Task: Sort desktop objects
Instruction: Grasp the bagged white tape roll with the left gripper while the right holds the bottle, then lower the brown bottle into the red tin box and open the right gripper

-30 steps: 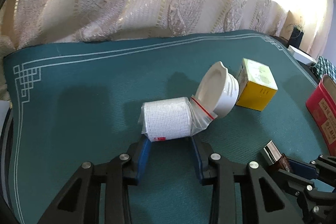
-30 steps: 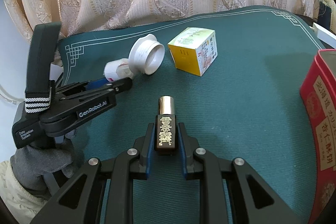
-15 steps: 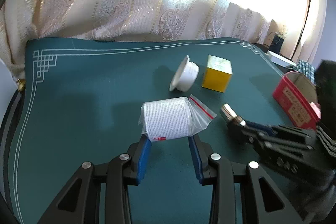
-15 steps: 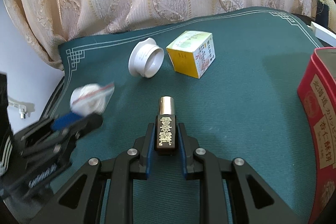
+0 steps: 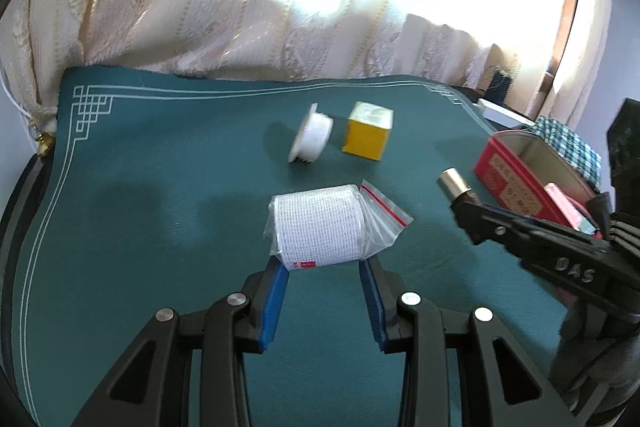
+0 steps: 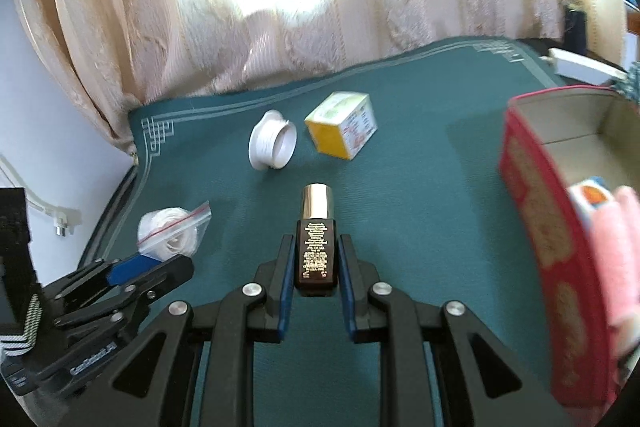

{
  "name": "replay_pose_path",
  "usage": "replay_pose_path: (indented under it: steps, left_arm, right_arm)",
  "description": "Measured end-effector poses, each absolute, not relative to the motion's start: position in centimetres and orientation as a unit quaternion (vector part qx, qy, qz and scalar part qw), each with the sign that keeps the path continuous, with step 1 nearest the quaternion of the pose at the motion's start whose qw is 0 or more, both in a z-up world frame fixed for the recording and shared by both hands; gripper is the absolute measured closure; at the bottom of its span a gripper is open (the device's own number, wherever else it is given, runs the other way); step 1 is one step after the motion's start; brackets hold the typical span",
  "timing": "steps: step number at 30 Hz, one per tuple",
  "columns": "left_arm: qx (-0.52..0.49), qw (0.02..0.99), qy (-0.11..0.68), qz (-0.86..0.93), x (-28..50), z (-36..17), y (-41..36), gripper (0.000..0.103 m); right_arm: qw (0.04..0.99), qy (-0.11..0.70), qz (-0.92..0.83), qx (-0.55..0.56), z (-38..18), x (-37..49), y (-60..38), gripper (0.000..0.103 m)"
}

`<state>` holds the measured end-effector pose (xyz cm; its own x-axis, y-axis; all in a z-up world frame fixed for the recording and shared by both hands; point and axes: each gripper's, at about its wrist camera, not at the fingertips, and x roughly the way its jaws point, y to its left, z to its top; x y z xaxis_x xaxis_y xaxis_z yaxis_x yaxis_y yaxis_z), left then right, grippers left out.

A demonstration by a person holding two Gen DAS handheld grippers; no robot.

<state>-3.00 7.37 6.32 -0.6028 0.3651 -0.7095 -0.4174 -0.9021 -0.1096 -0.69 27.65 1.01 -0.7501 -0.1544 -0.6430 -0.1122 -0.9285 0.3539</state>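
Both pairs of fingers loaded, and we now see them lifted off the mat and carried toward the open tin.

Our left gripper is clamped on one bagged gauze roll; our right gripper is closed on one dark cosmetic bottle with a metallic cap. A second ago both items sat low among the others; now each hangs above the green table mat, and the red tin box has come much nearer in the right wrist view, so we judge that depositing comes next. Count on the mat: one white lid on its side and one yellow carton, just beside each other. Tin: one, already holding a pink item and a small box.
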Motion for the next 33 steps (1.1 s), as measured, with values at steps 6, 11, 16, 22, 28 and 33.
replay_pose_path:
  steps: [6,11,16,22,28,33]
  left_arm:
    - [-0.380,0.245,0.039,0.891,-1.2,7.4,9.6,0.065]
    - [-0.369,0.270,0.051,0.888,0.3,8.4,12.1,0.065]
    - [-0.362,0.292,0.057,0.883,1.6,9.0,14.5,0.065]
    - [-0.362,0.314,0.067,0.875,2.9,9.5,17.4,0.065]
    - [-0.355,0.328,0.079,0.872,4.1,10.1,19.9,0.065]
    - [-0.352,0.339,0.091,0.868,4.7,10.3,21.9,0.065]
  right_arm:
    - [-0.028,-0.192,-0.929,0.316,3.4,4.3,30.5,0.081]
    - [-0.072,-0.205,-0.932,0.290,4.8,8.3,34.4,0.081]
    - [-0.118,-0.217,-0.929,0.277,5.0,11.2,38.4,0.081]
    - [-0.140,-0.228,-0.921,0.281,3.8,12.5,41.1,0.081]
    - [-0.140,-0.228,-0.919,0.289,2.9,12.8,42.4,0.081]
    - [-0.131,-0.241,-0.920,0.279,3.0,13.4,43.4,0.078]
